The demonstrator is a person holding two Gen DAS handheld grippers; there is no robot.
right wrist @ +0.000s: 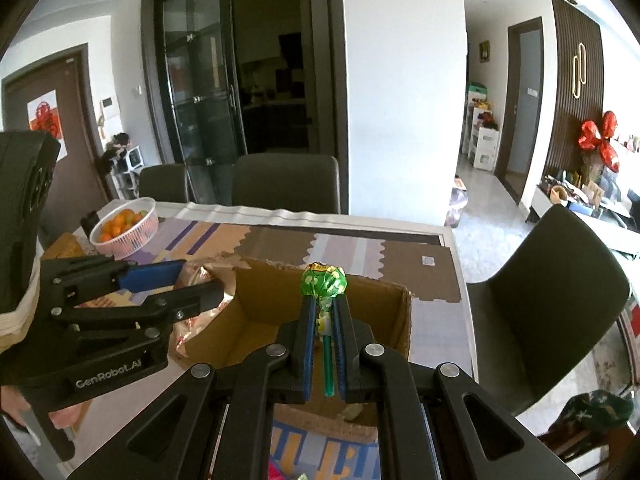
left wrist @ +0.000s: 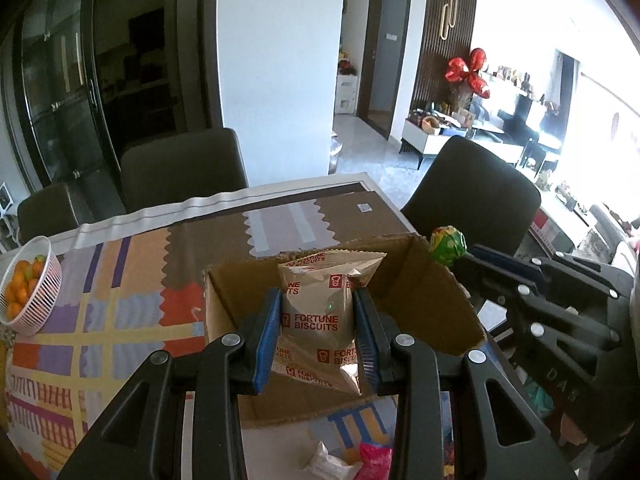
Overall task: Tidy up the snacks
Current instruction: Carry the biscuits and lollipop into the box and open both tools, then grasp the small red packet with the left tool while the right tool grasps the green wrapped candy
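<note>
Right wrist view: right gripper [right wrist: 324, 316] fingers clamp the lollipop [right wrist: 323, 280] stick, head pointing forward; left gripper [left wrist: 316, 300] fingers grip the biscuit packet [left wrist: 320, 312] lengthwise.

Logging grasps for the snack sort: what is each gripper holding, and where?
Left gripper: biscuit packet, pinched across its middle. Right gripper: green lollipop, by its stick.

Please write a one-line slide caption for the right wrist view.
Right gripper holds a green lollipop by its stick above the open cardboard box.

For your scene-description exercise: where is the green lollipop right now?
The green lollipop is clamped by its stick in the right gripper, held above the open cardboard box, right of the left gripper's biscuit packet.
</note>
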